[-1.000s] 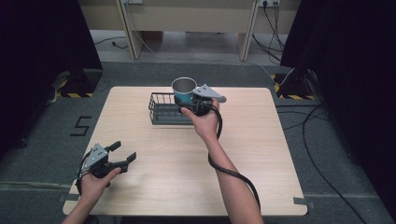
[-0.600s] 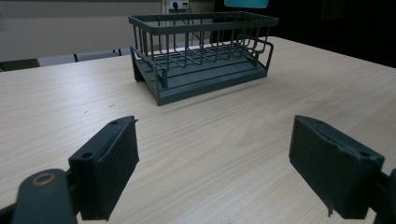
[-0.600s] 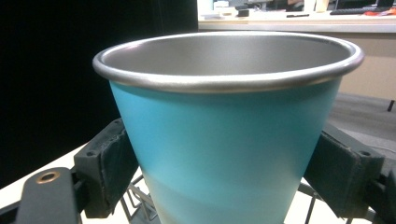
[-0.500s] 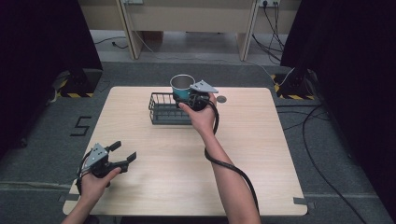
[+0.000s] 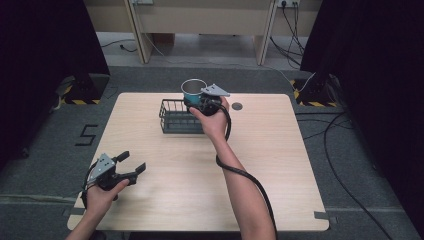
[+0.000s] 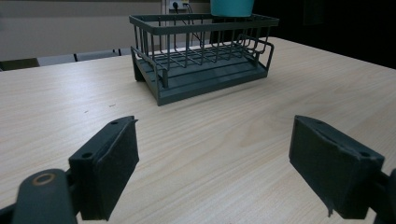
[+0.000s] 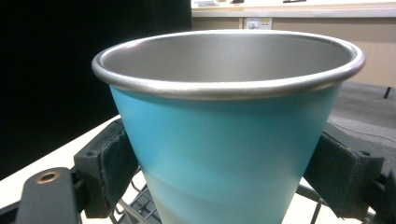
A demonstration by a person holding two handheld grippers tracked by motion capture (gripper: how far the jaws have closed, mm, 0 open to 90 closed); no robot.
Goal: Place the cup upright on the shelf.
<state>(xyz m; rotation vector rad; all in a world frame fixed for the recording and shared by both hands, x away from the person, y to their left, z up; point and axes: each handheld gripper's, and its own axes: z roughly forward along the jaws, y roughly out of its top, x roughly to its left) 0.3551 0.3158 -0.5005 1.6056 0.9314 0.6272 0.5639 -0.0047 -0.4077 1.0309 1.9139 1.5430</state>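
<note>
Work in hand looks like getting the teal metal cup (image 5: 192, 91) into the dark wire dish rack (image 5: 176, 116), and it reads as mid-way: cup is already picked up and carried to the rack, but not set down yet. In the high view the cup sits upright at the rack's far right corner, above the rim level; the left gripper view shows its teal base (image 6: 232, 7) over the rack's top rail (image 6: 203, 18), so it appears held in the air rather than resting on the rack floor, though exact contact can't be told. What's left, by my read: lower it into the rack and let go. Right gripper (image 7: 224, 172): jaws spread about as wide as the cup's lower body, both black pads (image 7: 111, 163) pressed against the teal wall on opposite sides, cup clamped, open mouth up, steel rim (image 7: 229, 86) intact, inside empty. Rack wires show just below the cup in the right gripper view. Left gripper (image 5: 131, 167): idle near the table's (image 5: 280, 165) near left edge, well apart from the rack, jaws wide apart, nothing between them, pointing across the bare wood toward the rack. The rack holds nothing else, as far as can be seen.
</note>
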